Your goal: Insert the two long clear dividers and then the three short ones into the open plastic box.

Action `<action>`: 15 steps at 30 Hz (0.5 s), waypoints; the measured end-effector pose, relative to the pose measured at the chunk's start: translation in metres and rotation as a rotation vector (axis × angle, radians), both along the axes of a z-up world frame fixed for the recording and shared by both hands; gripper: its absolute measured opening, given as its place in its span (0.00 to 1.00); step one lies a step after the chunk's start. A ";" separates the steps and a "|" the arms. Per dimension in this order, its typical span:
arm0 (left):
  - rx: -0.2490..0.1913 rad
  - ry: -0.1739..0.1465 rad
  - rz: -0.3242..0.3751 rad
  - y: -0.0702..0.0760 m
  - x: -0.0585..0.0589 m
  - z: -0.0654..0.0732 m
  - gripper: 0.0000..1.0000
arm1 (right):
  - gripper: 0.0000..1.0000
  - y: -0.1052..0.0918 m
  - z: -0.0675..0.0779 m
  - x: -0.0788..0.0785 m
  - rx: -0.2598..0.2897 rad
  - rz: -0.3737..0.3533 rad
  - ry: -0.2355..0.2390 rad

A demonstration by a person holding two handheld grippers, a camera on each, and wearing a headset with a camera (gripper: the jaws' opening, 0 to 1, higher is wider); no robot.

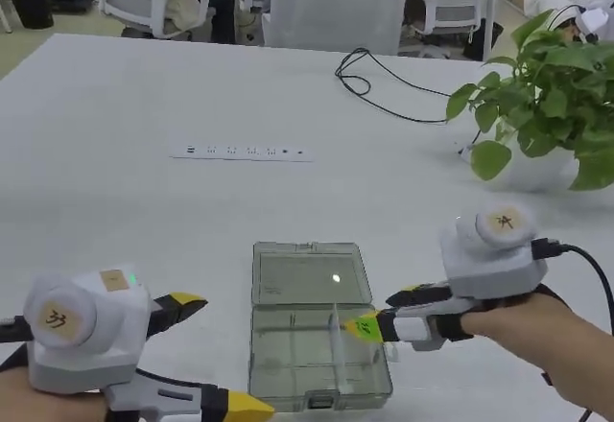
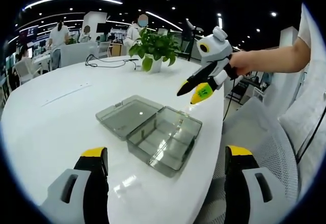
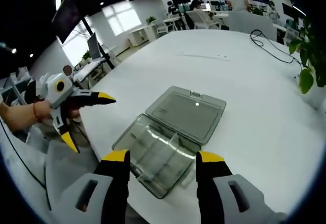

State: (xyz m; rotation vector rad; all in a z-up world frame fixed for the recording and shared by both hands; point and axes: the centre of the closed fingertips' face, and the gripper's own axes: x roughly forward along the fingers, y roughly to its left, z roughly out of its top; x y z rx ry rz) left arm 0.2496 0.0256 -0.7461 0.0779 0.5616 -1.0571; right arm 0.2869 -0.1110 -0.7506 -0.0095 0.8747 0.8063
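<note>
The clear plastic box point(image 1: 278, 360) lies open near the table's front edge, its lid point(image 1: 310, 273) folded back flat. Clear dividers point(image 1: 334, 328) stand inside the tray; how many I cannot tell. My right gripper point(image 1: 374, 314) hovers at the tray's right side, open, its yellow tip close to an upright divider and nothing between its jaws. My left gripper point(image 1: 216, 355) is left of the box, open and empty. In the left gripper view the box point(image 2: 153, 132) lies ahead with the right gripper point(image 2: 188, 95) above its far corner. The right gripper view shows the box point(image 3: 168, 132) and the left gripper point(image 3: 89, 122).
A potted plant point(image 1: 547, 105) stands at the right, with a black cable point(image 1: 384, 91) curling behind it. A flat white strip point(image 1: 240, 152) lies mid-table. Chairs point(image 1: 331, 10) line the far edge. The box sits close to the table's near edge point(image 2: 168, 193).
</note>
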 end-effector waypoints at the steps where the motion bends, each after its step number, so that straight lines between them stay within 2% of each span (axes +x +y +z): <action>1: 0.001 0.001 0.004 0.001 0.000 0.000 0.97 | 0.55 -0.001 0.002 0.000 -0.001 0.019 -0.018; 5: 0.005 0.001 0.017 0.003 -0.001 0.001 0.98 | 0.61 -0.002 0.006 -0.004 -0.002 0.083 -0.063; 10: 0.011 0.005 0.036 0.006 -0.001 0.001 0.97 | 0.64 -0.007 0.009 -0.011 0.014 0.129 -0.087; 13: 0.015 0.007 0.049 0.009 -0.001 0.001 0.97 | 0.67 -0.010 0.011 -0.013 0.015 0.175 -0.134; 15: 0.018 0.008 0.053 0.010 -0.001 0.000 0.97 | 0.69 -0.011 0.012 -0.015 0.022 0.196 -0.146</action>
